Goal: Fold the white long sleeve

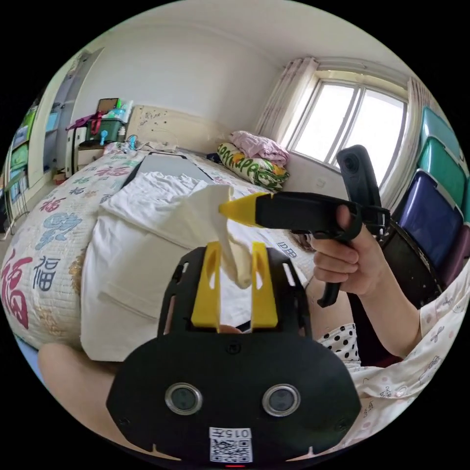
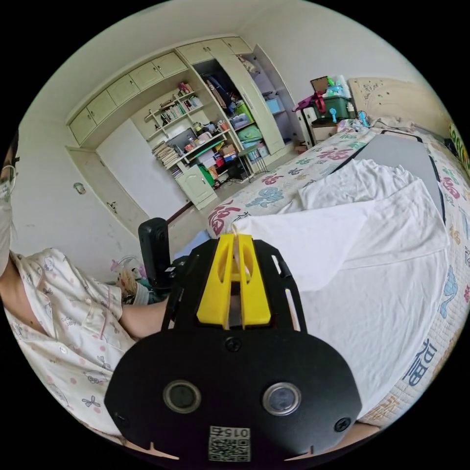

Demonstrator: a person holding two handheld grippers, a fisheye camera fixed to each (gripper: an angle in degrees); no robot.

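- My left claw [image 1: 235, 254]: yellow jaws apart, a hanging tip of the white long sleeve [image 1: 147, 254] dangles between them. It seems to touch one jaw; I can't tell if both press on it.
- My right claw [image 2: 236, 244]: jaws nearly closed at the tips, pinching a thin edge of the white long sleeve [image 2: 372, 274].
- In the left gripper view the right claw [image 1: 230, 208] comes in from the right, held by a hand [image 1: 347, 264], its yellow tip biting the lifted fabric just above my left jaws.
- Garment lies spread on the bed [image 1: 49, 235], over a quilt with printed characters; one part is raised off it toward the claws.
- A grey flat panel [image 2: 406, 152] sits on the bed beyond the garment.
- Folded bedding [image 1: 254, 161] is piled near the window [image 1: 357, 132].
- Right gripper view: open wardrobe and cluttered shelves [image 2: 205, 132] across the room; person's patterned sleeve [image 2: 63, 313] at left.
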